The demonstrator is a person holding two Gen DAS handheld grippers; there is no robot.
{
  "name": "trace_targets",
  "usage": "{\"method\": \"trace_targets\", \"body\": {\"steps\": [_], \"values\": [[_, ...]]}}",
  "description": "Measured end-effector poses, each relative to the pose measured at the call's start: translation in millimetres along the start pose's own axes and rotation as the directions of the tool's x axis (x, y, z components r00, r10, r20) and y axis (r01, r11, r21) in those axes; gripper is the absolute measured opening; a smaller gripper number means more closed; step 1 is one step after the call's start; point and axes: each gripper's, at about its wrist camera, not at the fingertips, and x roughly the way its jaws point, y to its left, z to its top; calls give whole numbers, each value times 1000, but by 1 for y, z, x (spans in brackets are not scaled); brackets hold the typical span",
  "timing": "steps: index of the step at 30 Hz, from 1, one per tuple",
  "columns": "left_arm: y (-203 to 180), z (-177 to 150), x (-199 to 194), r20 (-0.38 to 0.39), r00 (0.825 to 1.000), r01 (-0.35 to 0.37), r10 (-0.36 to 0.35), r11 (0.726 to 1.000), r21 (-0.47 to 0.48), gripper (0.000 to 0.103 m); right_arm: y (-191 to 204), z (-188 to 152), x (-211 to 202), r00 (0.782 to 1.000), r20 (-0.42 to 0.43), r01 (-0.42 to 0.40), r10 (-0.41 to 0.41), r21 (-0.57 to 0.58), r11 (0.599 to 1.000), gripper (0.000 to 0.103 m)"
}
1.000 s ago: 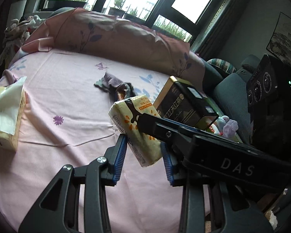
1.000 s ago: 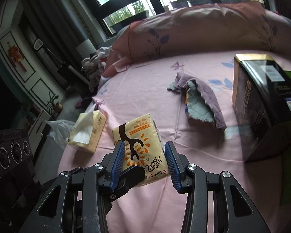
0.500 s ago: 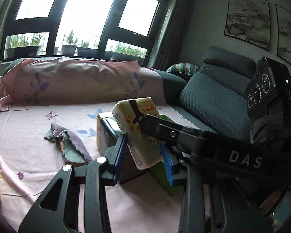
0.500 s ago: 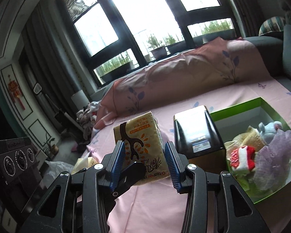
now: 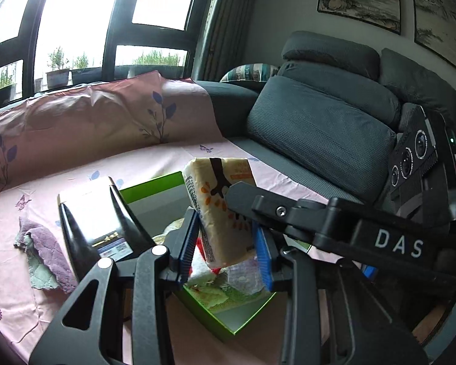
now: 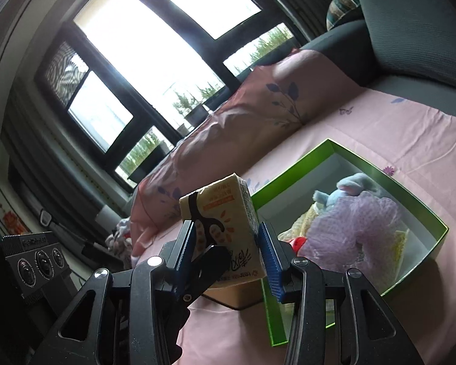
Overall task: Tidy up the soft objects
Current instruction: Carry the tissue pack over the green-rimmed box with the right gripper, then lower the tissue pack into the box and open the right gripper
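1. Trouble looms: the soft yellow tissue pack hangs above the green open box, clenched by both the left gripper and the right gripper; uneven release could tip it onto the pink sheet.
2. Black glossy carton stands just beside the box; purple mesh puff and blue plush toy crowd the landing spot.

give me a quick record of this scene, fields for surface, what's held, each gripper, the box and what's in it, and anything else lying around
surface: pink sheet
held: tissue pack, in the air near the box
left gripper: shut on tissue pack
right gripper: shut on tissue pack
box: green box, open on the sheet
contents: blue plush toy, purple mesh puff, red and white item
other: black carton beside the box; purple cloth on the sheet
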Motion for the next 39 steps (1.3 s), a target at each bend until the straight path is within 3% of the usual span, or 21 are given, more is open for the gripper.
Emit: {"method": "trace_targets", "body": {"steps": [10,22,31,39], "values": [[-14,-2,55,-140,990,5,-3,1000,10,32,-57,8,11,998,-25,54,-50,169,984,46],[-19,-13,102,-310,950,-44,29,998,-39,34,-97,2,23,984,-116,165,-135,315,935,46],[-15,-19,123,-388,921,-59,26,995,-75,35,-97,1,25,964,-138,257,-227,278,925,46],[-14,-23,123,-403,915,-59,10,992,-110,36,-94,1,26,954,-148,293,-261,265,919,46]]}}
